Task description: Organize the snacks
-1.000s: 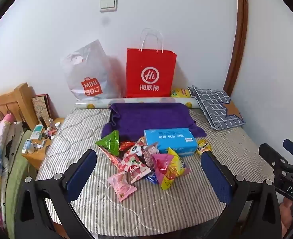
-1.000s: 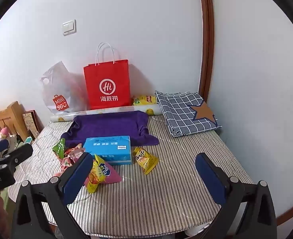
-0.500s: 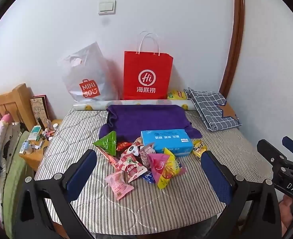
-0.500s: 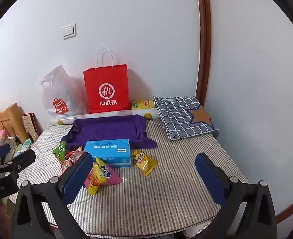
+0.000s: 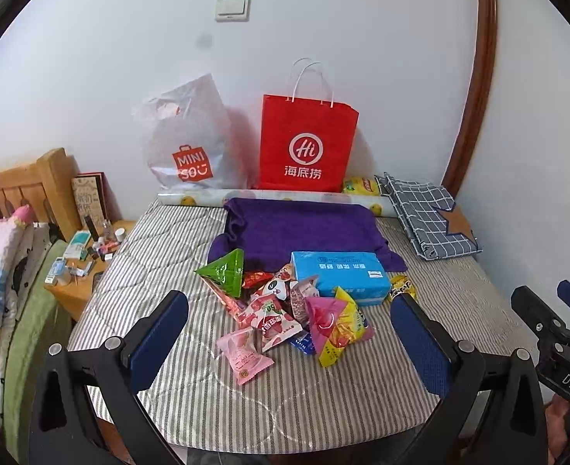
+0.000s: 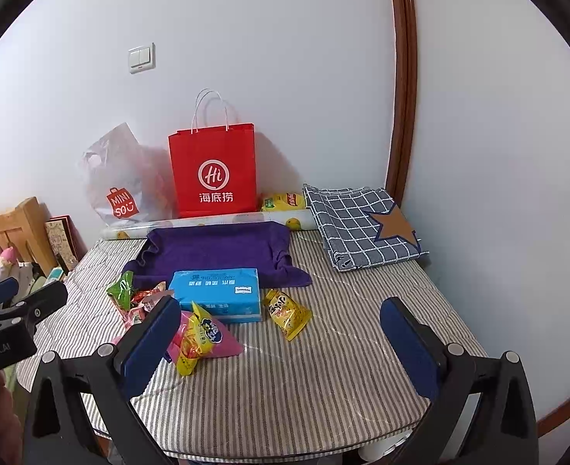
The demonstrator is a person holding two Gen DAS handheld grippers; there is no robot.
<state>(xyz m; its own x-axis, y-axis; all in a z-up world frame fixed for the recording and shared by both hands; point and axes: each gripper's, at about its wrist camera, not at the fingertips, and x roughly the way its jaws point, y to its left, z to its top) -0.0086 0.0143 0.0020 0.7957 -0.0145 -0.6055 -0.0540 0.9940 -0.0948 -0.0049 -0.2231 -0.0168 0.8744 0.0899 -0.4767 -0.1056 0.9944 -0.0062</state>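
Observation:
A heap of snack packets (image 5: 281, 310) lies mid-table on the striped cloth (image 5: 285, 395): a green triangular pack (image 5: 225, 271), pink packets (image 5: 246, 354), and a pink-yellow pack (image 5: 335, 325) (image 6: 199, 339). A small yellow packet (image 6: 287, 312) (image 5: 401, 286) lies apart to the right of a blue tissue pack (image 5: 337, 277) (image 6: 219, 292). My left gripper (image 5: 289, 343) hangs open near the front edge, before the heap. Open and holding nothing, my right gripper (image 6: 279, 343) hovers over the front right of the table.
At the back wall stand a red paper bag (image 5: 306, 145) (image 6: 215, 170) and a white plastic bag (image 5: 184, 143). A purple towel (image 5: 300, 228), a checked cloth (image 6: 362, 224) and a yellow bag (image 6: 283, 201) lie behind. A bedside stand (image 5: 79, 267) with small items is left.
Both grippers have drawn back and risen slightly, so the table and bags sit lower and smaller in view. Nothing on the table has moved.

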